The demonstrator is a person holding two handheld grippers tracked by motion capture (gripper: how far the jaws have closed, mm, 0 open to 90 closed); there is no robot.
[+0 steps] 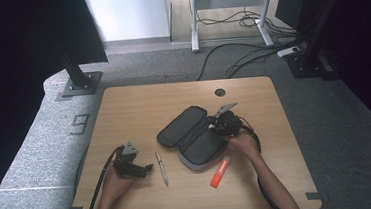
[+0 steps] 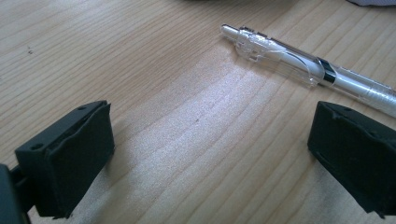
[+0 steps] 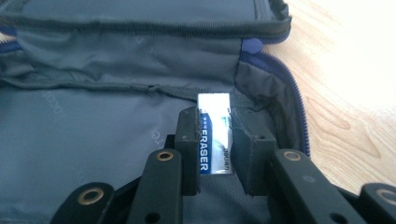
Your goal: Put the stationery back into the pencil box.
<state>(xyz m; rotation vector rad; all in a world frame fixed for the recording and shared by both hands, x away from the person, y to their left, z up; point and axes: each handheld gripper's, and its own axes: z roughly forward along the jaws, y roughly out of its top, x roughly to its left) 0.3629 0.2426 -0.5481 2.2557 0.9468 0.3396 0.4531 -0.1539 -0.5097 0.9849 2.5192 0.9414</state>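
At the left of the wooden bench point(image 1: 123, 109), the left tool point(image 1: 137, 169) rests low over the surface in the person's left hand point(image 1: 113, 183), pointing toward the middle. Its jaws stand wide apart with bare wood between them, holding nothing. Just beyond their tips lies a clear pen point(image 2: 308, 70), angled across the grain; seen from above, the pen point(image 1: 162, 166) sits between the left tool and the case, touching neither.

Near the middle, a dark grey pencil case point(image 1: 191, 134) lies unzipped and spread flat, its lid folded back toward the far left. An orange marker point(image 1: 220, 172) lies on the bench just beside the case's near edge.

To the right, the right tool point(image 1: 220, 127), held by the right hand point(image 1: 241, 142), reaches into the open case. Its jaws are clamped on a sleeved eraser point(image 3: 215, 140), which stands upright between the pads just above the case's grey lining point(image 3: 93, 126), near the zipped right wall.
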